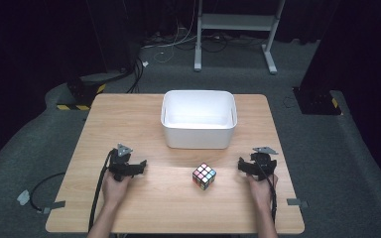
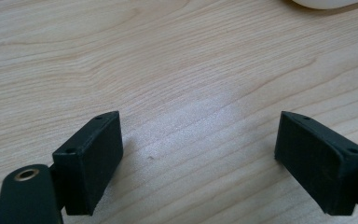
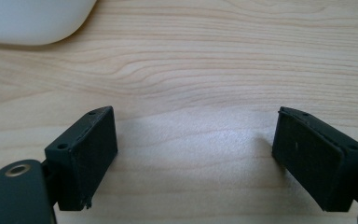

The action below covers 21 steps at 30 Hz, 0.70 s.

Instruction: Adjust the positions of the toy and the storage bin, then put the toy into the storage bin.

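A colourful puzzle cube (image 1: 204, 176) rests on the wooden table (image 1: 129, 119), in front of a white plastic bin (image 1: 199, 119). My left gripper (image 1: 127, 165) sits low over the table to the cube's left, held by a hand. In the left gripper view my left gripper (image 2: 198, 156) stands open over bare wood. To the right of the cube, my right gripper (image 1: 256, 162) sits at about the same distance from it. In the right gripper view my right gripper (image 3: 193, 154) has its jaws wide apart, with only tabletop between them.
The bin's rounded corner (image 3: 32, 21) appears at the upper left of the right gripper view, and its edge (image 2: 328, 3) at the top right of the left gripper view. Cables trail off the table's left edge (image 1: 44, 188). A metal stand (image 1: 235, 29) is on the floor beyond.
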Each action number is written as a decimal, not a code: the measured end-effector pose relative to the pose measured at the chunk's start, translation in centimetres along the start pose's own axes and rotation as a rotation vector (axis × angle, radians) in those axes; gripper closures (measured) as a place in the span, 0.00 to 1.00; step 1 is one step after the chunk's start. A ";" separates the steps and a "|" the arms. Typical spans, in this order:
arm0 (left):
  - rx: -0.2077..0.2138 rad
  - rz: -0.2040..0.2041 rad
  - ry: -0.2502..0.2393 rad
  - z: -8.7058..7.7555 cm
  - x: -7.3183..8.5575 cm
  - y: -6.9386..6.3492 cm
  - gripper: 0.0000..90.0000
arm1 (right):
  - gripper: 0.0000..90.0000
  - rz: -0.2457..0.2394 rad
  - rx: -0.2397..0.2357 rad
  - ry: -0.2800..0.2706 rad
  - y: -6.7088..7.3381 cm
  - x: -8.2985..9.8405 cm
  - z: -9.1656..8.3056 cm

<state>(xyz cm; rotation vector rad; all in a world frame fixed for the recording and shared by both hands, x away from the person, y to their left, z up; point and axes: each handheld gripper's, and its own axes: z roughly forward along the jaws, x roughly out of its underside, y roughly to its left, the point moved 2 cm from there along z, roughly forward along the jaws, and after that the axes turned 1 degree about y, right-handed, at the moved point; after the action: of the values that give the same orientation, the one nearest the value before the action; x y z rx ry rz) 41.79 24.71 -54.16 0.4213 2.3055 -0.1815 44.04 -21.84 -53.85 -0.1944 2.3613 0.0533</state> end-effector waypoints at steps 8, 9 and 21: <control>0.000 0.000 0.000 0.0 0.0 0.0 0.17 | 0.17 -0.021 -0.023 -0.001 0.0 0.2 -0.2; 0.000 0.000 0.000 0.0 0.0 0.0 0.17 | 0.18 -0.026 -0.028 -0.001 0.0 0.2 -0.3; 0.000 0.000 0.000 0.0 0.0 0.0 0.17 | 0.20 -0.068 -0.082 -0.043 1.2 1.1 -1.5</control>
<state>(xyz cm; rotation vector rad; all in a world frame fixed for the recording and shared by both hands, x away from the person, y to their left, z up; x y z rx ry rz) 41.80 24.71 -54.16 0.4211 2.3054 -0.1819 42.03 -20.92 -53.52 -0.3106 2.3097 0.1202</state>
